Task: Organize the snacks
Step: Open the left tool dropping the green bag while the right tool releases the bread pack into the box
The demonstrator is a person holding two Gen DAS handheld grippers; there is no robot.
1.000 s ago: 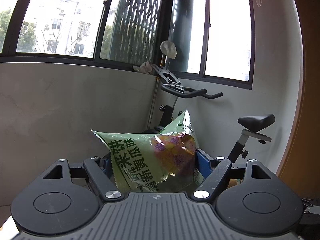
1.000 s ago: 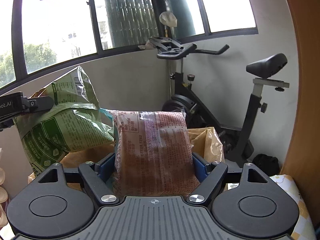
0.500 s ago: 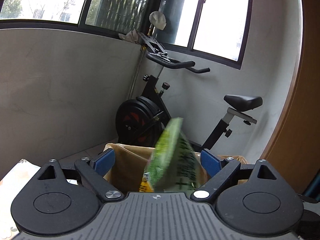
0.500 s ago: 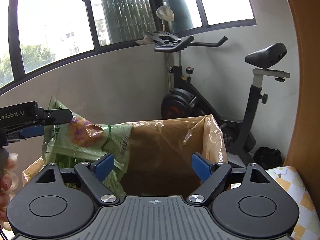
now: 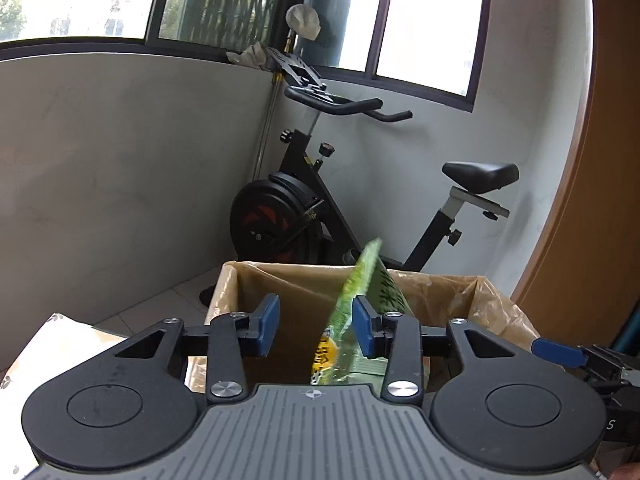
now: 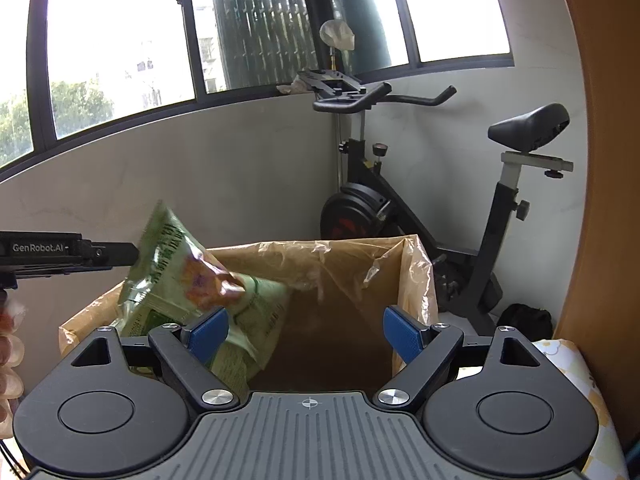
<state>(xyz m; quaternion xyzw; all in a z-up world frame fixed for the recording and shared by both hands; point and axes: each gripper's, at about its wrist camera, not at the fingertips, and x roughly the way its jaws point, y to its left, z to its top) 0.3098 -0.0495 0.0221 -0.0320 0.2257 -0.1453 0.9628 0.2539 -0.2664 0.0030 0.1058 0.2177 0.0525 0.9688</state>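
A green snack bag [image 5: 360,312] drops, blurred, into a cardboard box [image 5: 228,292] lined with a brown plastic bag; it also shows in the right wrist view [image 6: 192,284]. My left gripper [image 5: 315,326] is open above the box, its blue pads apart, the bag loose beside the right pad. It shows from the side in the right wrist view [image 6: 72,254]. My right gripper [image 6: 306,334] is open and empty over the same box [image 6: 416,276]. The reddish packet is out of sight.
A black exercise bike [image 5: 320,204] stands behind the box against the grey wall, also in the right wrist view [image 6: 400,208]. A wooden panel [image 6: 600,160] is on the right. A patterned cloth surface [image 6: 572,364] lies at the lower right.
Both grippers opened. The left let go of the green bag, which now falls into the box. The right released the reddish packet, which is gone from view. The left jaws have narrowed since.
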